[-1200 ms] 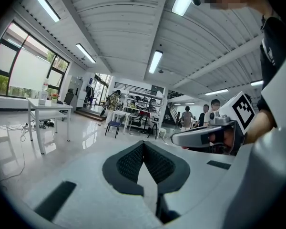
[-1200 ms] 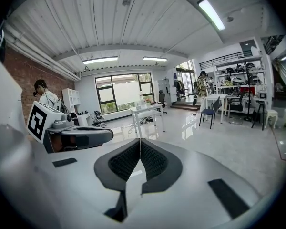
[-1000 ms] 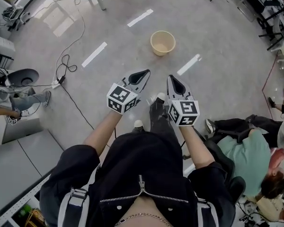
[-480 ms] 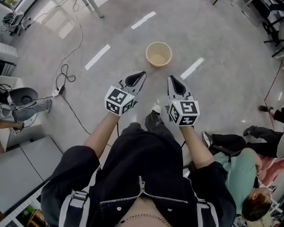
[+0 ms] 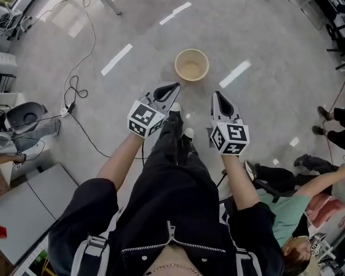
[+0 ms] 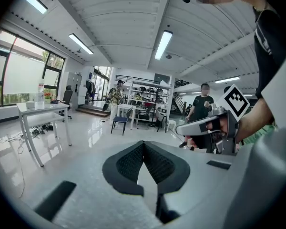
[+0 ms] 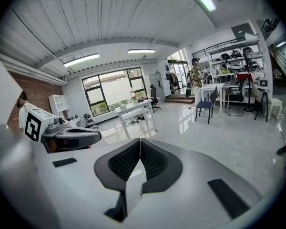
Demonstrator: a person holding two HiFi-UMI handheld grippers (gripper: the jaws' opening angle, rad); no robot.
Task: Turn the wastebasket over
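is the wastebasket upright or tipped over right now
Upright. In the head view the wastebasket stands on the floor with its round mouth facing up, so its inside shows.

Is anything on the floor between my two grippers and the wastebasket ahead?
Nothing visible. Only bare floor lies between the left gripper, the right gripper and the upright wastebasket. A white tape strip lies flat to the wastebasket's right; the cable is far off to the left.

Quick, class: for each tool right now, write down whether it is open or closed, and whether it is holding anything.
Left tool: closed, tips together, holding nothing.
Right tool: closed, tips together, holding nothing.
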